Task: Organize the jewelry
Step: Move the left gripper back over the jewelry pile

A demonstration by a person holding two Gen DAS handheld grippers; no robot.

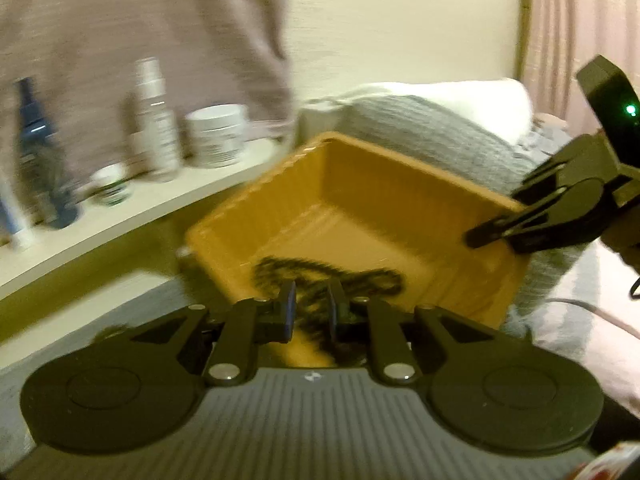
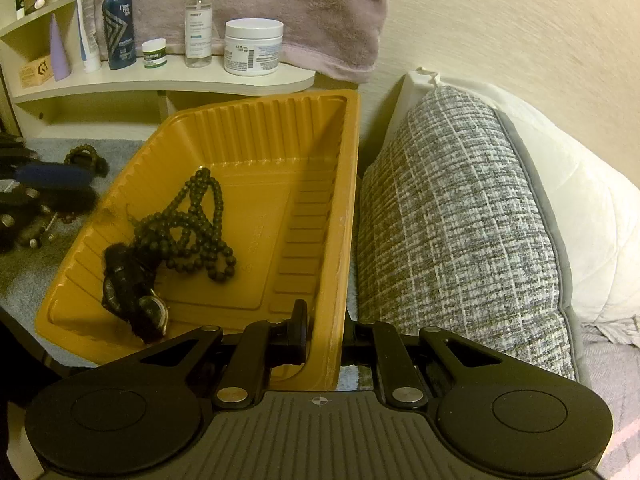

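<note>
Just ahead of the right gripper (image 2: 324,334), clamped on the yellow plastic tray's (image 2: 256,128) near wall to steady it, the bead necklace (image 2: 192,228) already lies inside while the left gripper (image 1: 312,308), jaws slightly apart, hovers over it.

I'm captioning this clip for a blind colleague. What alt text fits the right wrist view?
The right gripper clamps the near wall of a yellow plastic tray holding a dark beaded necklace and a wristwatch. A grey woven cushion lies to the right; toiletry bottles line a shelf behind.
</note>
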